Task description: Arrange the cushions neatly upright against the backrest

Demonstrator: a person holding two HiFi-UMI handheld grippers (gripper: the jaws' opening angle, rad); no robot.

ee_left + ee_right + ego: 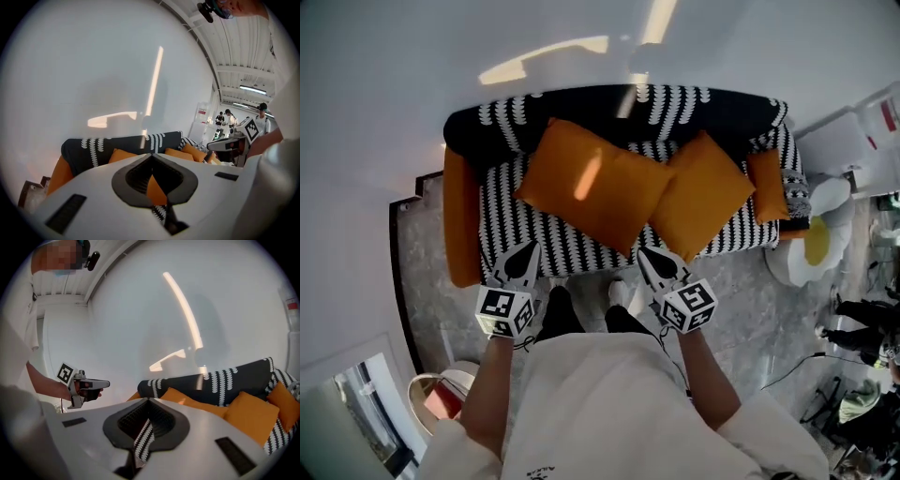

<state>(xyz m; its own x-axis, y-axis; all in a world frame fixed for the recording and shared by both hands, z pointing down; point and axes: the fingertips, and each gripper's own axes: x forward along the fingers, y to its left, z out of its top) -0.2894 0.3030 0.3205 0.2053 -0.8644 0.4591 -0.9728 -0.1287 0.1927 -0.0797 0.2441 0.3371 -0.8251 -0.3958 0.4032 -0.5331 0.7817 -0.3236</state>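
Two large orange cushions lean on the backrest of a black-and-white patterned sofa (534, 230): the left cushion (591, 183) is tilted like a diamond, and the right cushion (701, 194) overlaps its edge. A smaller orange cushion (766, 185) stands at the right armrest. My left gripper (523, 255) hovers in front of the seat's front edge, shut and empty. My right gripper (660, 262) hovers there too, just below the right cushion's lower corner, shut and empty. The left gripper view shows the shut left gripper (151, 157) aimed at the sofa; the right gripper view shows the shut right gripper (147, 401).
An orange bolster (461, 216) forms the sofa's left arm. A white-and-yellow egg-shaped rug (814, 242) lies right of the sofa, with a white cabinet (853, 131) behind it. A round side table (439, 398) stands at lower left. People stand at far right (862, 314).
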